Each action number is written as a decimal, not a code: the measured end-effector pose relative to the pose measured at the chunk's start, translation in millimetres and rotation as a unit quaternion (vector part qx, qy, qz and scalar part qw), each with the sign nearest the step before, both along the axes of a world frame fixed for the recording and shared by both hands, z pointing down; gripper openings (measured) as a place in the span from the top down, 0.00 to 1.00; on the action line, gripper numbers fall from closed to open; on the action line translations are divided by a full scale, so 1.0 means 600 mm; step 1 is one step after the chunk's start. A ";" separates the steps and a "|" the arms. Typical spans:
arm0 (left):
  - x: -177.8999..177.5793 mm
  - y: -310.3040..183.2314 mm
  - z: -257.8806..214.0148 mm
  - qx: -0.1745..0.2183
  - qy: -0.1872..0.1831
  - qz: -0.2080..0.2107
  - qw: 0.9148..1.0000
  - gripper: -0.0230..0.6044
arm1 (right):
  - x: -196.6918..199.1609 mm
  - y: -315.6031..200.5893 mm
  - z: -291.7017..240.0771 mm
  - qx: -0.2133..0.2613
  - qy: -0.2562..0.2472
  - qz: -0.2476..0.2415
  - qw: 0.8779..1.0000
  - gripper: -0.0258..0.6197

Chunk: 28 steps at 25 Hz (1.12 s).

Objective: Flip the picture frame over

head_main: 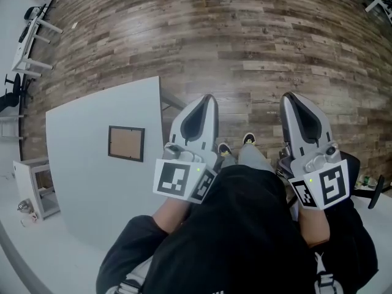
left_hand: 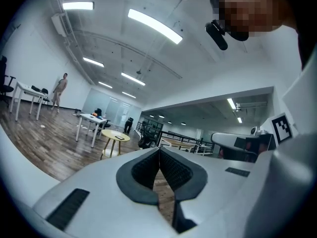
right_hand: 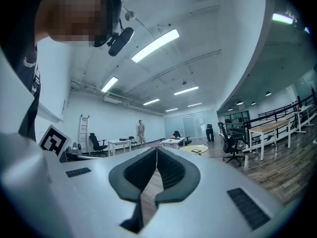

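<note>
The small rectangular picture frame (head_main: pixel 126 143), dark-bordered around a plain brown panel, lies flat on the pale grey table (head_main: pixel 79 182). It sits towards the far half and well clear of every edge, so a claw could probably get at any side to turn it. Whether the brown panel is the front or the backing cannot be told. Neither claw is near it. The left claw (head_main: pixel 207 103) is out past the table's right edge, over the wood-plank floor (head_main: pixel 257 41), and the right claw (head_main: pixel 289 101) is farther right. Both are held level in front of the person's waist. Each is clenched on nothing, pads meeting, which suggests a resting pose with the flip not yet begun.
</note>
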<state>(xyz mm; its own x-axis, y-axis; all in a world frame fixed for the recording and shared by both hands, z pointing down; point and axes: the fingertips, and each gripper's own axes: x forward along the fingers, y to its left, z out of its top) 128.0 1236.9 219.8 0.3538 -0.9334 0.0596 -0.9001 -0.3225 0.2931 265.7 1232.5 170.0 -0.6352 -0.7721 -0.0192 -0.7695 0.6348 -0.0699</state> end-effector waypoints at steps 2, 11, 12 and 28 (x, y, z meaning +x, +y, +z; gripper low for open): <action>-0.006 0.000 0.000 -0.002 -0.002 -0.002 1.000 0.93 | -0.002 -0.002 -0.002 -0.001 0.002 0.003 1.000 0.93; -0.006 -0.062 0.003 -0.005 -0.004 -0.018 1.000 0.93 | 0.003 -0.069 0.005 -0.006 -0.004 -0.006 1.000 0.93; -0.006 -0.074 0.004 -0.006 -0.006 -0.021 1.000 0.93 | 0.003 -0.081 0.006 -0.007 -0.006 -0.008 1.000 0.93; 0.103 -0.329 0.017 -0.014 -0.056 -0.033 0.998 0.93 | 0.105 -0.335 0.018 0.009 -0.011 -0.031 0.999 0.93</action>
<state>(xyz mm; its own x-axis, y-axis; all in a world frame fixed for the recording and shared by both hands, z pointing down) 189.9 1039.5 229.7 0.2804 -0.9520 0.1223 -0.9468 -0.2534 0.1983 328.8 1031.8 180.8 -0.6806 -0.7311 -0.0469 -0.7274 0.6820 -0.0754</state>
